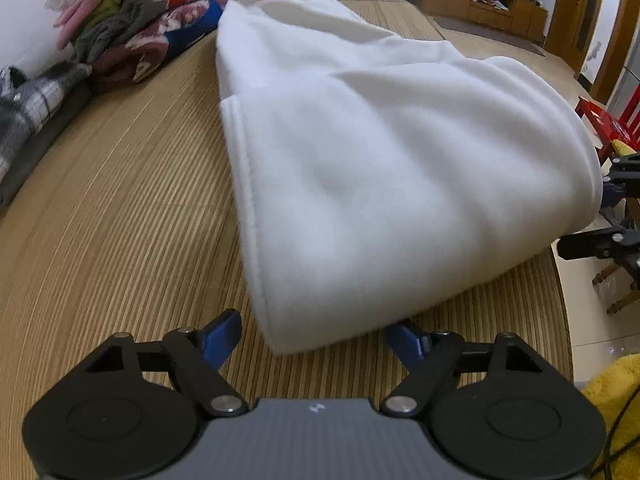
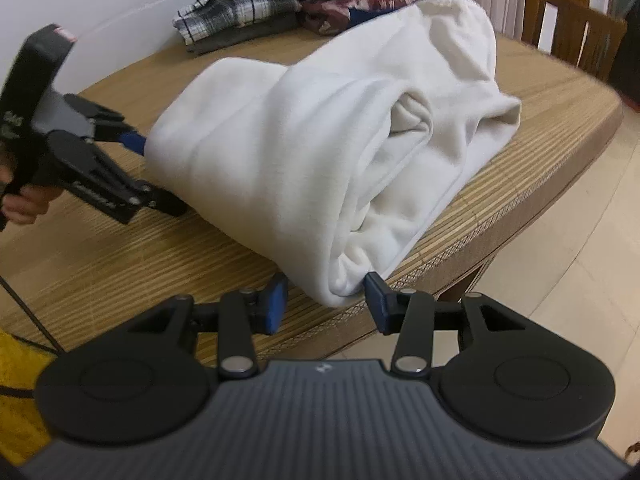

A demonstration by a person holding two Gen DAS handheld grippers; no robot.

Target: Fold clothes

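On a bench covered with a ribbed bamboo mat, a white fleece garment lies folded over into a thick bundle, its ribbed hem pointing toward the far end and one corner reaching the bench's near right edge. My left claw is released: its blue fingertips stand wide apart on either side of the bundle's nearest corner, the left one clear of the cloth and the right one partly hidden beneath the fold. My right claw also stands parted at the rolled end of the garment, which overhangs the bench's rim; the right fingertip touches the cloth's edge while the left sits just beside it, and the pads do not pinch the fabric. From the right wrist view, my left claw shows at the bundle's other side, one blue tip against the white cloth, a hand gripping its handle. Against the wall at the far side, a stack of folded clothes sits beside a plaid shirt laid on a dark garment. Wooden chairs stand behind the bench.
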